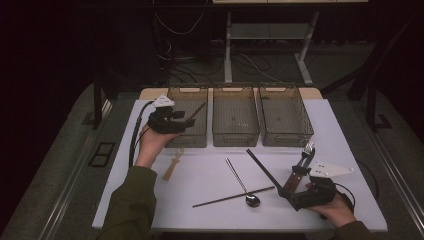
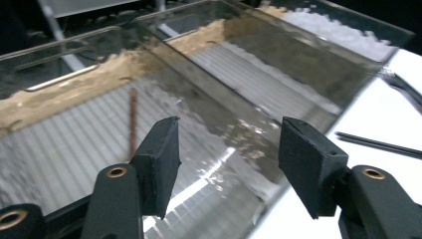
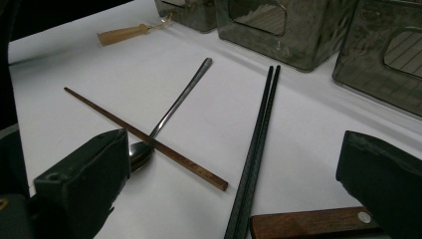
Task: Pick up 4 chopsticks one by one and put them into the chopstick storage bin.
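Note:
My left gripper (image 1: 186, 121) hovers over the front of the left clear bin (image 1: 196, 139), open, with nothing between its jaws (image 2: 229, 169). A brown chopstick (image 2: 133, 122) lies inside that bin, leaning toward its back wall (image 1: 198, 110). On the white table lie a second brown chopstick (image 1: 234, 196), a metal spoon (image 1: 243, 185), a pair of black chopsticks (image 1: 264, 170) and a wooden-handled fork (image 1: 300, 164). My right gripper (image 1: 291, 194) rests low at the front right, open wide (image 3: 239, 172). Ahead of it lie the black chopsticks (image 3: 259, 144), the brown chopstick (image 3: 149, 140) across the spoon (image 3: 175, 103), and the fork's handle (image 3: 313, 222).
Middle (image 1: 235, 135) and right (image 1: 287, 136) clear bins stand in a row with the left one at the back of the white table (image 1: 200, 175). A small tan-handled utensil (image 1: 171, 166) lies in front of the left bin. A desk frame and cables stand behind the table.

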{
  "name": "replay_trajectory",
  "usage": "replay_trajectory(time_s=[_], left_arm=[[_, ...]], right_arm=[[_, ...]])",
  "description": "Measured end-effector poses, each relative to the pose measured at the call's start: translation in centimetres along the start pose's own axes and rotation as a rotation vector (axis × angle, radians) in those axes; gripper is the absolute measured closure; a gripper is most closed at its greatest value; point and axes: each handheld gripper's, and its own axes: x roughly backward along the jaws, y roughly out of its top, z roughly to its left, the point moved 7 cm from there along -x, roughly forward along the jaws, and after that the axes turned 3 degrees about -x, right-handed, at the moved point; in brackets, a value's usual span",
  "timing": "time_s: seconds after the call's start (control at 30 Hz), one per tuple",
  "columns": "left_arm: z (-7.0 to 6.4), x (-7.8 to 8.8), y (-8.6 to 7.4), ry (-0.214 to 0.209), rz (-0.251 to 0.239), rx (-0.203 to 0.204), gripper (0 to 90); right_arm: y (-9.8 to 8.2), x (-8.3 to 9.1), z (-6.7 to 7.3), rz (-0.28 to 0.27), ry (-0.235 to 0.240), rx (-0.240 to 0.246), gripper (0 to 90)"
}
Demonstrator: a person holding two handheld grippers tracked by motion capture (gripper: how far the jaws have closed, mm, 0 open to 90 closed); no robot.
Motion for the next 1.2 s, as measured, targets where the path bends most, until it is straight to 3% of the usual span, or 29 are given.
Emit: replay_trajectory(time_s=[0.13,0.27,0.33,0.53,0.83,1.1,1.2], left_arm=[[-1.5,0.7,-0.4,-0.032,-0.007,-0.017,37.1],[-3.0,1.1,-1.2,-0.059,0.001,-0.064,30.4],[-3.7,1.3,-1.6,-0.074,0.003,-0.075,28.0],[-5.7,1.7,-2.7,-0.109,-0.003,-0.099,24.1],[-7.8,2.1,-4.6,-0.135,0.002,-0.115,16.9],[-10.1,2.4,-5.7,-0.149,0.012,-0.168,12.7],[-10.9,2.4,-6.0,-0.172,0.006,-0.166,12.7]], right_arm=[[-0.1,-0.2,-0.2,-0.006,-0.031,-0.006,0.9],[-0.4,-0.4,-0.2,0.02,-0.05,0.006,0.9],[-0.5,-0.4,-0.2,0.025,-0.049,0.021,0.9],[-0.5,-0.4,-0.4,0.032,-0.049,0.009,0.9],[-0.3,-0.4,-0.5,0.026,-0.05,0.006,0.9],[-0.4,-0.4,-0.4,0.028,-0.057,0.008,0.9],[-0.4,-0.4,-0.4,0.032,-0.057,0.012,0.9]])
